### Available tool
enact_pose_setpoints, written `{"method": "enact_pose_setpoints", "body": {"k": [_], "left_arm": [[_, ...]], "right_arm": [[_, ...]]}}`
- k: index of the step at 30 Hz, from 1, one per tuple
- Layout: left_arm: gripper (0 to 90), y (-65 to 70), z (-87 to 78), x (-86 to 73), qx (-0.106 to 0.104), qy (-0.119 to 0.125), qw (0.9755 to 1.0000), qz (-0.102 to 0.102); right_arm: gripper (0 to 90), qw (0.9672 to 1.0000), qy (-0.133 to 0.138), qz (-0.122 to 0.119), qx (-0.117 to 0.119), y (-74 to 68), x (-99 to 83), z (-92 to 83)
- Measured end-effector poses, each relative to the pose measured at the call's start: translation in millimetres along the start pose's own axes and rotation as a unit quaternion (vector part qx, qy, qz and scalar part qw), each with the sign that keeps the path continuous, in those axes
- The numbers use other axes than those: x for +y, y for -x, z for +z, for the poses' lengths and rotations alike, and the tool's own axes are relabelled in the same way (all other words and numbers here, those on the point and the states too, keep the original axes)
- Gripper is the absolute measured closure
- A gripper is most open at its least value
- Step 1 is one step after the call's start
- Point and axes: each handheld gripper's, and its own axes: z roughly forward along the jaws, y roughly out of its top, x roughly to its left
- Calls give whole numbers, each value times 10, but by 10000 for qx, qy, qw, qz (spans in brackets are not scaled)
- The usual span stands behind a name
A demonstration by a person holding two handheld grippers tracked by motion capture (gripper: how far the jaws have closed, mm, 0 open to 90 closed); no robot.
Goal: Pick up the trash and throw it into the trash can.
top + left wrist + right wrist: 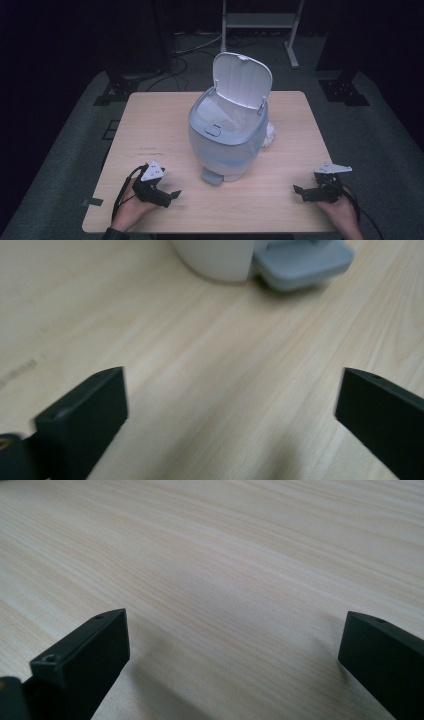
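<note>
A pale blue and white pedal bin stands in the middle of the wooden table, its lid tipped up and open. Its foot pedal faces the near edge. My left gripper rests low at the table's near left, open, nothing between its jaws. In the left gripper view the gripper faces the bin's base and pedal, a little way off. My right gripper sits at the near right, also open and holding nothing; in the right gripper view the gripper faces bare wood.
Something white and crumpled lies against the bin's far right side. Beyond the table a metal frame and cables stand on the dark floor. A small dark tab sticks out at the table's near left edge.
</note>
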Motion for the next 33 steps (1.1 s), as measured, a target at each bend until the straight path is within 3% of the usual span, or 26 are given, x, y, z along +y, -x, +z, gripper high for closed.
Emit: {"method": "enact_pose_setpoints", "body": {"k": [8,14,33], "left_arm": [[0,-18,160,-120,17,-359,9993,45],[0,-29,165,-148,24,-221,9997,33],[0,-26,165,-149,31,-213,9998,20]], "right_arm": [[0,9999,150,-50,-5,26,120,-32],[0,9997,201,-142,30,27,200,-36],[0,9992,194,-242,259,-92,651,101]]}}
